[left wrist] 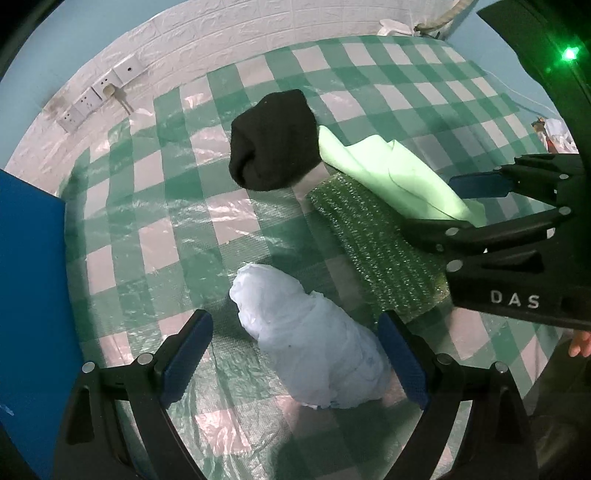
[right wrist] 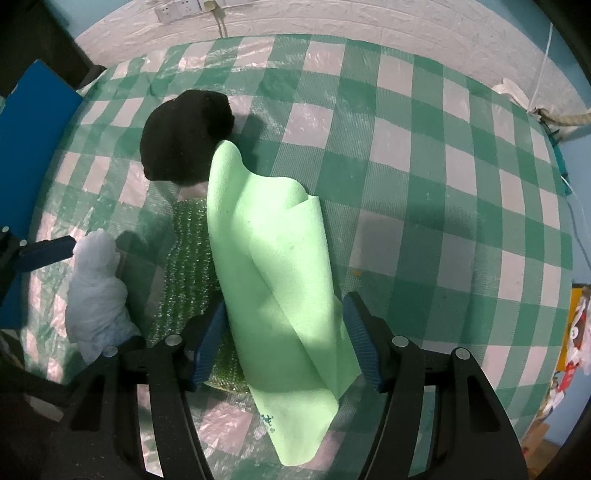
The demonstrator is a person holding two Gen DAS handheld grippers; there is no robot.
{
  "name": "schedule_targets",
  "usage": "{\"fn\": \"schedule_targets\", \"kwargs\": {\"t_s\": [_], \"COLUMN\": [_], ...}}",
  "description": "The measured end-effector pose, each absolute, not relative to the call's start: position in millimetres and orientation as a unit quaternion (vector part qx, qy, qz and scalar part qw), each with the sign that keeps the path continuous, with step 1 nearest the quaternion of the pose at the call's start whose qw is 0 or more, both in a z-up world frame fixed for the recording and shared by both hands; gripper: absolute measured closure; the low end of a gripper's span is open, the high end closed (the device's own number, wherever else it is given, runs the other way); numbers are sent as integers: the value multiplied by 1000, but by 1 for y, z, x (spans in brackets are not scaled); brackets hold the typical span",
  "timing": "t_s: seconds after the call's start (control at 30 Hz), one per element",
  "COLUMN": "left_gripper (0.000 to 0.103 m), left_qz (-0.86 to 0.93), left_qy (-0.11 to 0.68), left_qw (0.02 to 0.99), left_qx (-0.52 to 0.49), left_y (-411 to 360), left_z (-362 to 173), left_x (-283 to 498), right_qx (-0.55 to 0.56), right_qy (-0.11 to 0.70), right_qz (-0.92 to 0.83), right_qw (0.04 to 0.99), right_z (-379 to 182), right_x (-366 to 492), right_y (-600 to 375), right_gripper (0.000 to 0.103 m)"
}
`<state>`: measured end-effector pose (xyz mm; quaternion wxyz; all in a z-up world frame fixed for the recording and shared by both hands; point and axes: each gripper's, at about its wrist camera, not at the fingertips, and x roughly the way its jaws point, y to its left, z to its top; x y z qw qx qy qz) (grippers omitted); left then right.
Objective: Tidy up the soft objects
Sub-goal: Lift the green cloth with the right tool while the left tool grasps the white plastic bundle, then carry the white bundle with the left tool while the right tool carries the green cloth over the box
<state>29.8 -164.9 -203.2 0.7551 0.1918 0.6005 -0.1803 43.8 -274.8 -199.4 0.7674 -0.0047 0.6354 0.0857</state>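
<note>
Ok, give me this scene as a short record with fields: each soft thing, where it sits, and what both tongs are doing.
surface: checked cloth
black bundle: far side, touching green sheet
green sheet: curled, partly over bubble wrap
bubble wrap: flat beneath sheet
white bag: crumpled, near side
left tongs: open, straddling the bag
right tongs: open, straddling the sheet

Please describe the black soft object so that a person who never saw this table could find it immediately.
On the green-and-white checked tablecloth, look toward the far side, near the wall with the power sockets. The black soft object lies there as a rounded lump, at the far end of the light green sheet. It is the only dark item among the pale ones.
</note>
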Motion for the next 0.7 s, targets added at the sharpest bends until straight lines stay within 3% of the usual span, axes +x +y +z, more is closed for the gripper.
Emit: {"fn": "schedule_targets", "kwargs": {"t_s": [0.03, 0.13, 0.17, 0.27, 0.7], "left_gripper": [15, 33, 37, 42, 45], "left_qz": [-181, -186, -186, -185, -184], "left_qy": [601, 606, 609, 612, 589], "left_qw": [755, 753, 752, 752, 766], "left_qx": [189, 175, 170, 162, 178], "left_y": [-164, -157, -156, -151, -147], "left_z": [-203, -201, -201, -200, -182], "left_x": [30, 33, 34, 36, 28], "right_qx": [-4, 6, 10, 14, 40], "right_qy": [636, 638, 639, 640, 623], "right_qz": [86, 87, 89, 85, 78], "right_qw": [767, 765, 764, 764, 777], "right_z": [-199, -196, -196, -195, -166], "right_x": [44, 46, 47, 49, 52], "right_y": [-276, -278, -279, -279, -292], "right_gripper": [48, 69, 77, 89, 93]}}
